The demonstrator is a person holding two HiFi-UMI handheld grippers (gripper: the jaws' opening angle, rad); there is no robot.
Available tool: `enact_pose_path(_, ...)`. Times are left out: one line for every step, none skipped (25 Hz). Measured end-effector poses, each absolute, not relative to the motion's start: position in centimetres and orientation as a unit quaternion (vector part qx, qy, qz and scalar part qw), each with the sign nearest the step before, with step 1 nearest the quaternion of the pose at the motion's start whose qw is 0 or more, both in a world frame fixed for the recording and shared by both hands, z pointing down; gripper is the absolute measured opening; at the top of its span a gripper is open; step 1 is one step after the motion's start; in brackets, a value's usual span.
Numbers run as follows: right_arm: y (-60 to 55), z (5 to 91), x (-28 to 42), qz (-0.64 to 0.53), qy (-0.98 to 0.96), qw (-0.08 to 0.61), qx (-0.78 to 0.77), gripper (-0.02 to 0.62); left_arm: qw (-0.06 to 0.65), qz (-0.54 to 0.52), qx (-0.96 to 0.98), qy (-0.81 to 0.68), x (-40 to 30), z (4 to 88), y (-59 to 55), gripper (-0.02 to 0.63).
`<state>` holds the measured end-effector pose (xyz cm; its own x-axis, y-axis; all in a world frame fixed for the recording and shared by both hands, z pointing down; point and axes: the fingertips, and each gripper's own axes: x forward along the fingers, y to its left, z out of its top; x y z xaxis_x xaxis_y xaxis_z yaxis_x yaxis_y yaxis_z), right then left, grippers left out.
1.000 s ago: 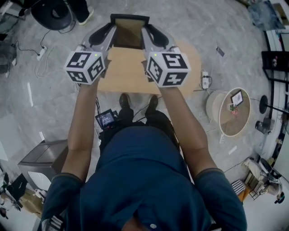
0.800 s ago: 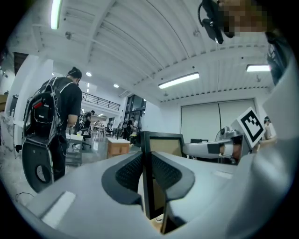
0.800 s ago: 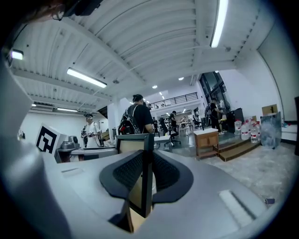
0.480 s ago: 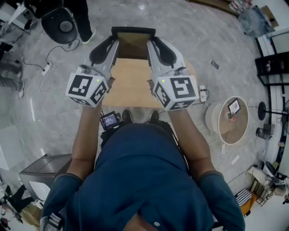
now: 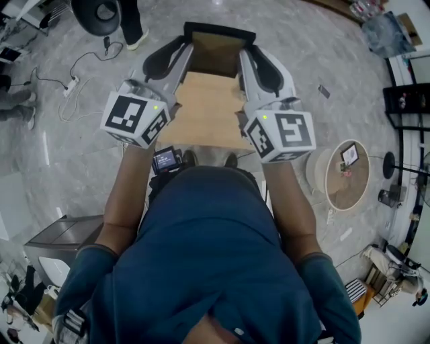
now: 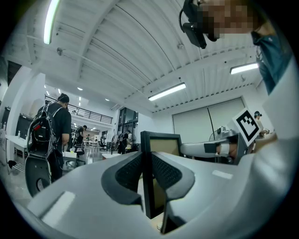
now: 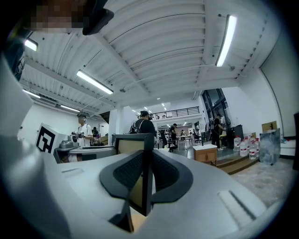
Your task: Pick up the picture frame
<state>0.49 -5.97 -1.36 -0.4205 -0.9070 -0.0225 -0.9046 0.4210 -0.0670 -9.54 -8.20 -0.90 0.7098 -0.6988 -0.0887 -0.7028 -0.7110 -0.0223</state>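
Observation:
The picture frame, black-edged with a tan panel, hangs in the air above the wooden table. My left gripper is shut on its left edge and my right gripper on its right edge. In the left gripper view the frame stands edge-on, pinched between the dark pads of the left gripper, with the right gripper across from it. The right gripper view shows the frame clamped the same way in the right gripper.
A round side table holding a small photo stands to the right. An office chair and a power strip with cables lie at the far left, a grey box near left. People stand in the hall.
Both grippers have risen with the frame held between them; the frame and marker cubes look larger and the table below looks smaller.

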Motion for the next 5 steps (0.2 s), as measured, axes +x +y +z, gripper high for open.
enact_pose_path(-5.87, -1.31, 0.33, -0.023, 0.842, 0.027, -0.538, 0.064, 0.027, 0.037, -0.924, 0.379, -9.70, -0.87, -8.12, 0.054)
enact_pose_path(-5.75, -1.26, 0.19, -0.023, 0.842, 0.027, -0.538, 0.064, 0.027, 0.037, -0.924, 0.379, -9.85, -0.83, -8.02, 0.054)
enact_pose_path(-5.61, -1.23, 0.05, -0.023, 0.842, 0.027, -0.539, 0.064, 0.027, 0.038, -0.925, 0.378, -9.99, -0.78, -7.89, 0.054)
enact_pose_path(-5.46, -1.19, -0.07, -0.022, 0.842, 0.028, -0.539, 0.064, 0.028, 0.038, -0.925, 0.377, -10.11, -0.72, -7.75, 0.054)
enact_pose_path(-5.31, -1.14, -0.19, -0.021, 0.841, 0.028, -0.540, 0.064, 0.029, 0.038, -0.925, 0.377, -10.23, -0.67, -7.60, 0.054)
